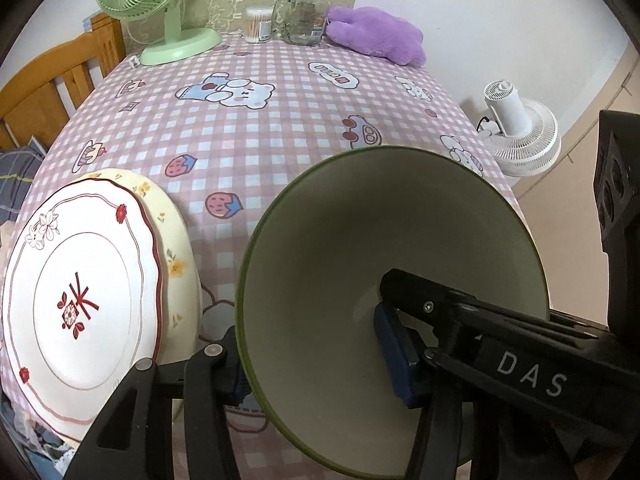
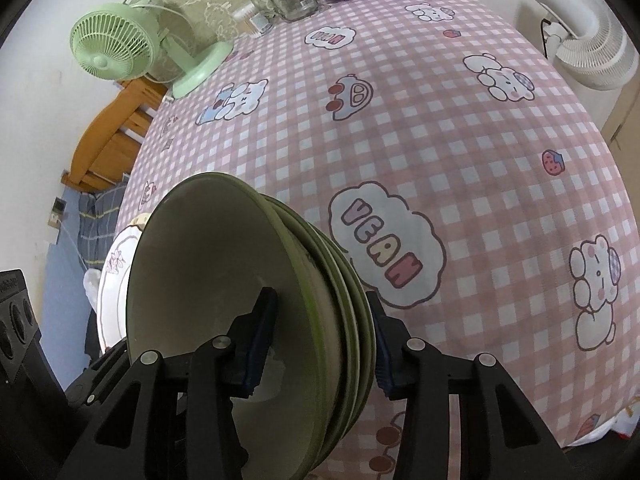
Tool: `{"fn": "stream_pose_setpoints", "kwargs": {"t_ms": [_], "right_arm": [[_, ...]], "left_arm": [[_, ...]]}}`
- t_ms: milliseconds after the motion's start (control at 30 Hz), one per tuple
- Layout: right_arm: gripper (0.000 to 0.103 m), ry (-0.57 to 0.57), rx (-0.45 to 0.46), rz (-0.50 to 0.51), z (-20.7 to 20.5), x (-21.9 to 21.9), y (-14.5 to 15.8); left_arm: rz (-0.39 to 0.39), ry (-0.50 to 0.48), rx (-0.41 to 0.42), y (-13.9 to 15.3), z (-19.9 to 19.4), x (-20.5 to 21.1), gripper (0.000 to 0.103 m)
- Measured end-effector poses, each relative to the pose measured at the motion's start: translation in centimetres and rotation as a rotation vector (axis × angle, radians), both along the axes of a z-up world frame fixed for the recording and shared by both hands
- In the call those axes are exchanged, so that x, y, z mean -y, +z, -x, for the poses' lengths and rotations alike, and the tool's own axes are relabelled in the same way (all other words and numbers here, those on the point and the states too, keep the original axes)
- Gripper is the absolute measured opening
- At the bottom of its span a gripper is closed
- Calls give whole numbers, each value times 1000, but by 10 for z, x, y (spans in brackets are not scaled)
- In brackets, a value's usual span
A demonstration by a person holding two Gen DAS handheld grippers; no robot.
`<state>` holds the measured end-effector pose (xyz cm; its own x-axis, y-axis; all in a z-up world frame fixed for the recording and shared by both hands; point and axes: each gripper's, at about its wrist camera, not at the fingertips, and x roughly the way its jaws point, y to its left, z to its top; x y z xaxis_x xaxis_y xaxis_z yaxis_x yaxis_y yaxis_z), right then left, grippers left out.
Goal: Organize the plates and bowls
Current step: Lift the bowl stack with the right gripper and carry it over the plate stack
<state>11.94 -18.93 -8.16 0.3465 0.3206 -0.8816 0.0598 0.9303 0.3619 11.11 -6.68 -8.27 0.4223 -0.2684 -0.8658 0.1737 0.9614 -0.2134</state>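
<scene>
My right gripper (image 2: 320, 344) is shut on the rims of a nested stack of green bowls (image 2: 224, 304); one pad is inside the top bowl, the other outside the stack. My left gripper (image 1: 316, 356) is shut on the rim of the same top green bowl (image 1: 360, 240), one finger (image 1: 390, 344) inside and one (image 1: 236, 376) outside. A white plate with red flowers (image 1: 80, 296) lies on a cream floral plate (image 1: 176, 248) at the table's near left corner. Those plates also show behind the bowls in the right wrist view (image 2: 116, 272).
The table has a pink checked cloth (image 1: 280, 140). At its far edge stand a green desk fan (image 1: 160, 12), a cotton swab tub (image 1: 258, 24), a glass jar (image 1: 306, 12) and a purple plush (image 1: 376, 34). A white floor fan (image 1: 520, 136) stands right of the table; a wooden bed frame (image 1: 52, 84) is left.
</scene>
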Motion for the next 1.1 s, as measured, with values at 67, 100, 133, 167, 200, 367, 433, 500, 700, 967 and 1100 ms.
{"fn": "stream_pose_setpoints", "kwargs": {"t_ms": [67,100,133,167,200,367,433,500,700,967,1100], "right_arm": [[46,9,0,5,0,1,2],[46,13,4,5,1,2,4],[46,16,8,6,1,3,7],[46,19,12,8,2,4,9],[46,22,15,10,3,4,13],[46,33,37,10,6,7,35],[46,37,49,12,6,5,43],[46,46,55,19,7,3,52],[46,67,81,26,8,-8,71],[46,30,108,41,8,-29,81],[46,7,116,51,9,-43,84]], "left_arm": [[2,8,6,3,2,1,53],[5,13,8,5,3,2,53],[8,20,8,8,4,2,53],[12,26,6,12,5,2,53],[13,30,5,14,6,3,53],[18,49,35,36,11,3,53],[30,69,29,43,13,1,53],[30,82,26,49,16,-2,53],[47,99,51,61,18,-13,53],[52,53,72,68,13,-36,53],[58,25,78,71,11,-51,53]]}}
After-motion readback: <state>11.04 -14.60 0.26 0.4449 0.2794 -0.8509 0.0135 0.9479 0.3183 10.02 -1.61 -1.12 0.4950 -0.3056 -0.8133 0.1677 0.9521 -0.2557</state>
